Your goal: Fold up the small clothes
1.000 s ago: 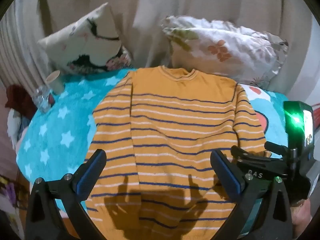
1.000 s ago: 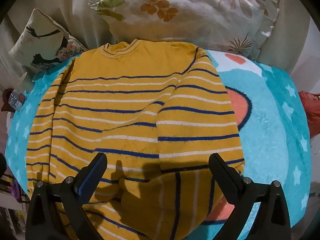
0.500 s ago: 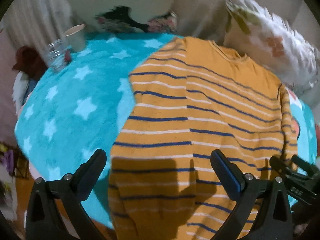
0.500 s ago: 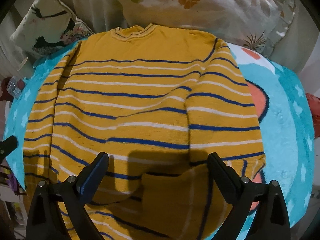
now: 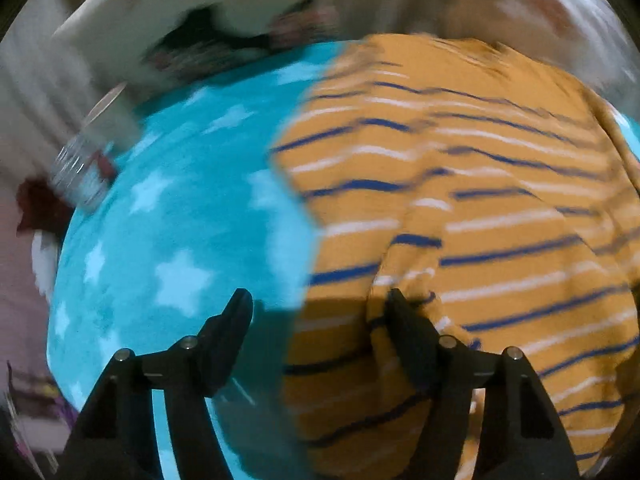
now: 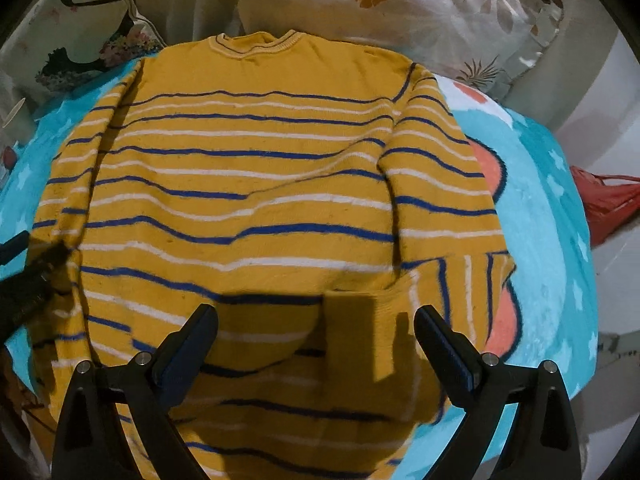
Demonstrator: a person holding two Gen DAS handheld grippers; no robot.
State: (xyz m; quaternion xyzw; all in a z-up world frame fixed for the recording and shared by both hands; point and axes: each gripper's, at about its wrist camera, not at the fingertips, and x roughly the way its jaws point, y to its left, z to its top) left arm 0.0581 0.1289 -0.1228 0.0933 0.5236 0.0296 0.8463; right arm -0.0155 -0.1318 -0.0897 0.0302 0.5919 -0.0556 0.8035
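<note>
Across a turquoise star-print blanket (image 6: 552, 240) lies the yellow striped sweater (image 6: 256, 184), flat, collar toward two floral pillows (image 6: 420, 8) against pale curtains. Right claw (image 6: 316, 332) hovers open above its hem. Left claw (image 5: 316, 312), open, straddles the sweater's left edge; that view is blurred.

Sweater (image 6: 248, 200) hem behind right tongs (image 6: 316, 330)
</note>
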